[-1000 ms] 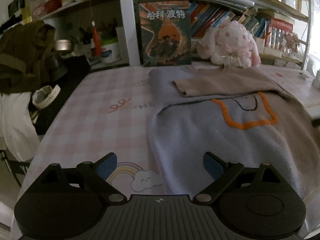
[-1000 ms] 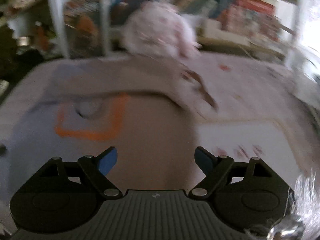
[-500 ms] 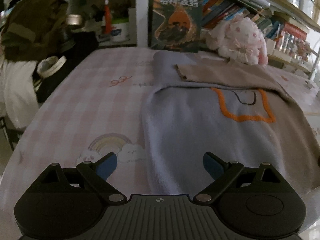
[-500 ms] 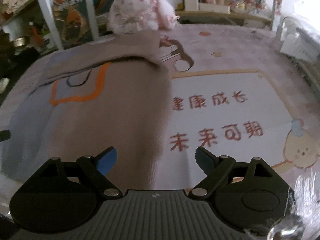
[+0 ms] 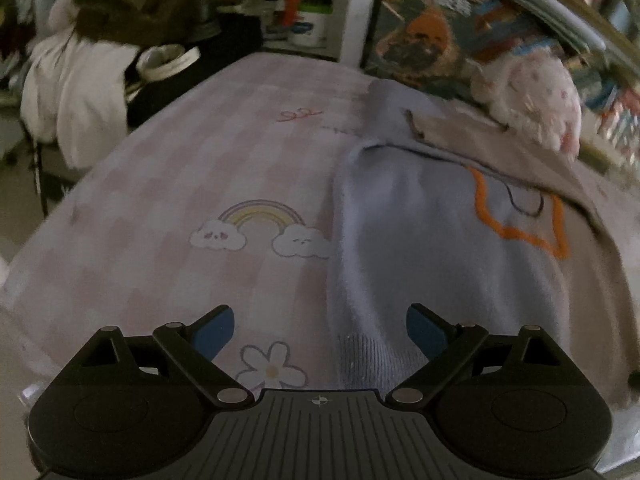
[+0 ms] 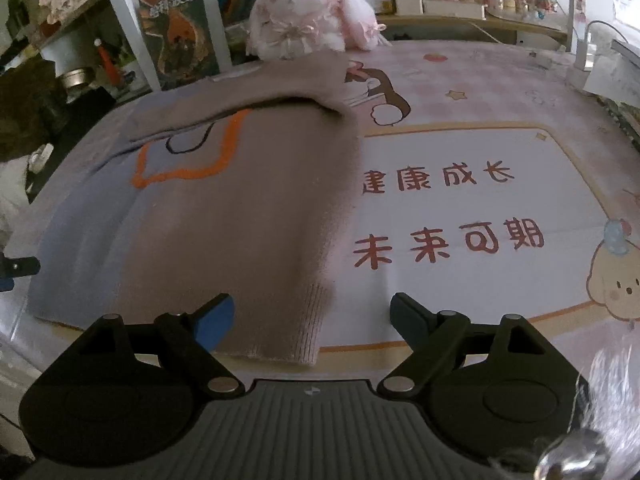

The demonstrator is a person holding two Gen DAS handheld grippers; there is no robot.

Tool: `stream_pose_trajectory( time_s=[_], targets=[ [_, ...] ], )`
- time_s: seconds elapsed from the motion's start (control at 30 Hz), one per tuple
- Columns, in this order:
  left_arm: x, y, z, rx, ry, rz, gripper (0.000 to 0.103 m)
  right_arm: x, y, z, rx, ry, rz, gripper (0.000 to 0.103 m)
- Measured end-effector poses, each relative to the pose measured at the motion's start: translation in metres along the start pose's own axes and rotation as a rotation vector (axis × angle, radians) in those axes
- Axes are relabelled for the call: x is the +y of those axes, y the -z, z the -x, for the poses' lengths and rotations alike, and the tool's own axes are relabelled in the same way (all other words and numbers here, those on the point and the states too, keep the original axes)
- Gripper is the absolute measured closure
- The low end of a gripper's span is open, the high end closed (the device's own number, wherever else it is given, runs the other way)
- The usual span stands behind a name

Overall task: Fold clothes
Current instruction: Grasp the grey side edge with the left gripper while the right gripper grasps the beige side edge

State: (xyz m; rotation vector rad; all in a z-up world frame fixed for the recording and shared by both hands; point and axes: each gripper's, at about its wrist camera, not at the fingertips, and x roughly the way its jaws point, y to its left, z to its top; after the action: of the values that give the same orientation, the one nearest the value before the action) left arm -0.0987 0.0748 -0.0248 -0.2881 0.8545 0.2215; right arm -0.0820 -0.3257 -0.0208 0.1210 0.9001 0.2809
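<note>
Hovering over the sweater hem, both grippers released

Left gripper (image 5: 320,326) and right gripper (image 6: 311,314) stand wide apart, empty, each above a near corner of the blue-and-taupe sweater (image 6: 224,216) lying flat ahead on the printed mat (image 6: 460,152). Pinching one knit layer only, or snagging the mat, would skew the fold. Mat reads 健康成长, 未来可期; the book (image 6: 176,28) behind shows 波特

Right gripper (image 6: 310,314): jaws standing wide, hovering over the ribbed hem corner | sweater (image 6: 224,208): lying flat, lilac and taupe, sleeves folded across | printed mat (image 6: 460,152): lying beneath | plush toy (image 6: 308,20): sitting behind
</note>
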Motion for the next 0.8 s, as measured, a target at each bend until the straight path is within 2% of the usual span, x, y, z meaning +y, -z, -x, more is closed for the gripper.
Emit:
stream_pose_trajectory(
  time_s=[0.1, 0.13, 0.17, 0.2, 0.23, 0.33, 0.37, 0.4, 0.43, 0.47, 0.53, 0.6, 0.7, 0.8],
  targets=[
    [0.009, 0.002, -0.003, -0.012, 0.014, 0.076, 0.012, -0.003, -0.003, -0.001, 0.006, -0.036, -0.010, 0.018],
    [0.011, 0.002, -0.005, -0.015, 0.021, 0.087, 0.016, -0.005, -0.005, -0.001, 0.008, -0.047, -0.019, 0.019],
    [0.012, 0.001, -0.007, -0.020, 0.025, 0.094, 0.023, -0.006, -0.006, -0.002, 0.011, -0.053, -0.034, 0.021],
    [0.012, -0.001, -0.009, -0.024, 0.025, 0.088, 0.029, -0.007, -0.008, -0.002, 0.011, -0.056, -0.051, 0.030],
    [0.011, -0.004, -0.011, -0.023, 0.028, 0.079, 0.037, -0.007, -0.010, -0.003, 0.012, -0.056, -0.065, 0.043],
    [0.006, -0.012, -0.018, -0.015, 0.050, 0.049, 0.043, -0.005, -0.015, -0.006, 0.019, -0.037, -0.089, 0.067],
    [0.003, -0.014, -0.020, -0.012, 0.053, 0.033, 0.057, -0.003, -0.017, -0.007, 0.020, -0.025, -0.091, 0.071],
    [-0.001, -0.016, -0.023, -0.008, 0.056, 0.008, 0.081, -0.001, -0.019, -0.010, 0.022, -0.004, -0.084, 0.081],
    [-0.005, -0.018, -0.024, -0.003, 0.057, -0.014, 0.093, 0.001, -0.021, -0.011, 0.023, 0.009, -0.081, 0.092],
    [-0.009, -0.020, -0.024, 0.002, 0.058, -0.030, 0.099, 0.002, -0.023, -0.010, 0.024, 0.009, -0.084, 0.093],
    [-0.014, -0.024, -0.014, -0.030, 0.070, -0.041, 0.099, 0.003, -0.027, -0.006, 0.009, -0.005, -0.090, 0.095],
    [-0.013, -0.026, 0.004, -0.099, 0.118, -0.017, 0.099, 0.003, -0.031, 0.014, -0.077, -0.085, -0.098, 0.095],
    [-0.008, -0.026, -0.001, -0.048, 0.134, 0.009, 0.096, 0.000, -0.035, 0.028, -0.118, -0.141, -0.102, 0.095],
    [-0.003, -0.026, -0.006, 0.002, 0.153, 0.039, 0.092, -0.009, -0.033, 0.013, -0.038, -0.115, -0.132, 0.095]
  ],
)
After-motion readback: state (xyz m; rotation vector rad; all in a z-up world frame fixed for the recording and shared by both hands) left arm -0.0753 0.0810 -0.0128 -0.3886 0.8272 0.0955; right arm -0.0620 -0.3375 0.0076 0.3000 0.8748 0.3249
